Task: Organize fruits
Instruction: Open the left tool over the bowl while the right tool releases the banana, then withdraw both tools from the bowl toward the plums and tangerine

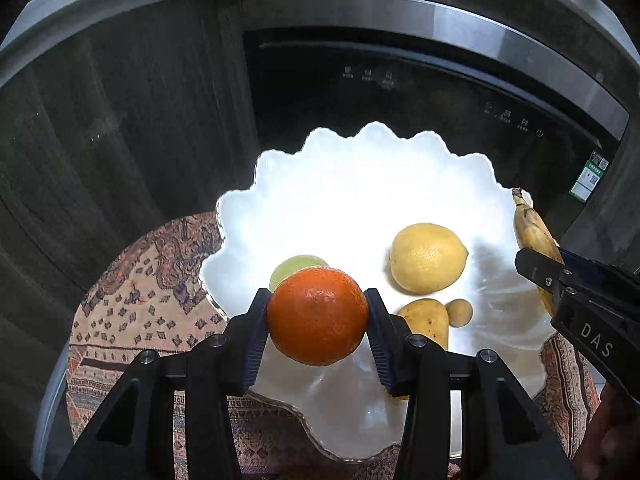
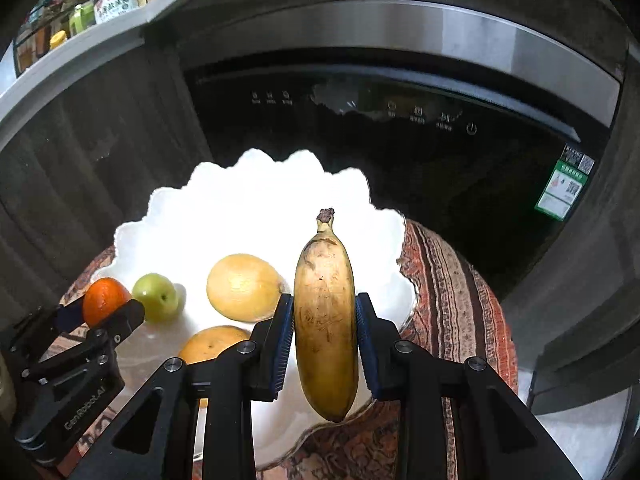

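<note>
Both grippers are found loaded: the left gripper [image 1: 318, 316] is clamped on an orange [image 1: 318, 316], and the right gripper [image 2: 325, 344] is clamped on a banana [image 2: 326, 320], held lengthwise with its stem pointing to 12 o'clock. Each fruit is carried over the near rim of a white scalloped plate [image 1: 360, 184], the orange at about 7 o'clock of the plate in the left wrist view, the banana at about 5 o'clock in the right wrist view; whether either touches the plate cannot be told. Already lying on the plate are noted a lemon [image 1: 428, 258], a green fruit [image 2: 156, 298] just behind the orange, a yellowish fruit [image 1: 426, 320] near the front rim, and a small round brownish fruit [image 1: 460, 312] beside it. The plate is set on a patterned cloth [image 1: 140, 300]. The task is judged well advanced: four fruits are placed, and two remain to be released. No loose fruit is seen off the plate.
</note>
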### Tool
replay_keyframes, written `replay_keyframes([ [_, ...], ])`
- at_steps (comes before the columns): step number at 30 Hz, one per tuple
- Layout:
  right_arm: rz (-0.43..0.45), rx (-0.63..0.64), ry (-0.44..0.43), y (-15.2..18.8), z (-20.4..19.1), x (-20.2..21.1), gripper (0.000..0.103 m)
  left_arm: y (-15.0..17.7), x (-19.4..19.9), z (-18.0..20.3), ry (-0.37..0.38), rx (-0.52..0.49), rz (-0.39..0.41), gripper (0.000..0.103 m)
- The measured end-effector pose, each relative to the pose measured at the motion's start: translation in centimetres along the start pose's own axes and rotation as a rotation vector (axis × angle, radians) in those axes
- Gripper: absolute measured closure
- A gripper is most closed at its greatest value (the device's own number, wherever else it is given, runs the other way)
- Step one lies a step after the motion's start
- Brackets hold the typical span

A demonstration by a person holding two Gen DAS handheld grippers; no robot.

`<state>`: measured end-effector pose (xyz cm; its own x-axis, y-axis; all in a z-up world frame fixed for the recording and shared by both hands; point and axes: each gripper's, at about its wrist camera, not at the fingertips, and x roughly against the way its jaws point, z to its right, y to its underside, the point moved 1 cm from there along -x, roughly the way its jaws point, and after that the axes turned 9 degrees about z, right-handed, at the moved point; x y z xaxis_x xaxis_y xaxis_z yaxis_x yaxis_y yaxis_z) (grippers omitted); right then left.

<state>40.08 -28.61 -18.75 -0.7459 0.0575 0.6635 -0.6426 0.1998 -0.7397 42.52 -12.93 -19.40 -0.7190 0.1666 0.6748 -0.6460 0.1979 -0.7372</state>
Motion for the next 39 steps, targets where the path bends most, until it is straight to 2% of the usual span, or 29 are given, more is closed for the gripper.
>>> replay_keyframes([
  [2, -0.004, 0.001, 0.000, 0.1, 0.0, -0.1, 0.071, -0.1, 0.2, 0.0, -0.013, -0.003, 0.011, 0.044],
  [4, 0.008, 0.008, -0.005, 0.0, 0.0, 0.2, 0.066, -0.4, 0.5, -0.1, -0.027, -0.007, 0.024, 0.037],
  [6, 0.036, 0.017, 0.010, -0.3, -0.2, 0.8, 0.038, -0.6, 0.9, -0.2, -0.036, -0.006, 0.031, 0.032],
  [8, 0.083, 0.031, 0.036, -0.8, -0.3, 2.0, 0.031, -0.9, 1.4, -0.5, -0.037, 0.001, 0.037, 0.030],
  [12, 0.121, 0.042, 0.055, -1.8, -0.5, 3.5, 0.025, -1.5, 2.9, -0.9, -0.053, 0.013, 0.067, 0.016],
  [20, 0.186, 0.044, 0.069, -3.9, -1.6, 7.7, 0.020, -3.8, 7.5, -1.7, -0.074, 0.014, 0.133, 0.004],
  [30, 0.257, 0.049, 0.059, -5.2, -3.4, 14.2, 0.017, -4.5, 14.3, -2.9, -0.101, 0.024, 0.188, 0.004],
  [39, 0.252, 0.052, 0.042, -3.2, -4.5, 17.4, 0.017, -2.4, 17.8, -3.8, -0.116, 0.034, 0.183, 0.004],
])
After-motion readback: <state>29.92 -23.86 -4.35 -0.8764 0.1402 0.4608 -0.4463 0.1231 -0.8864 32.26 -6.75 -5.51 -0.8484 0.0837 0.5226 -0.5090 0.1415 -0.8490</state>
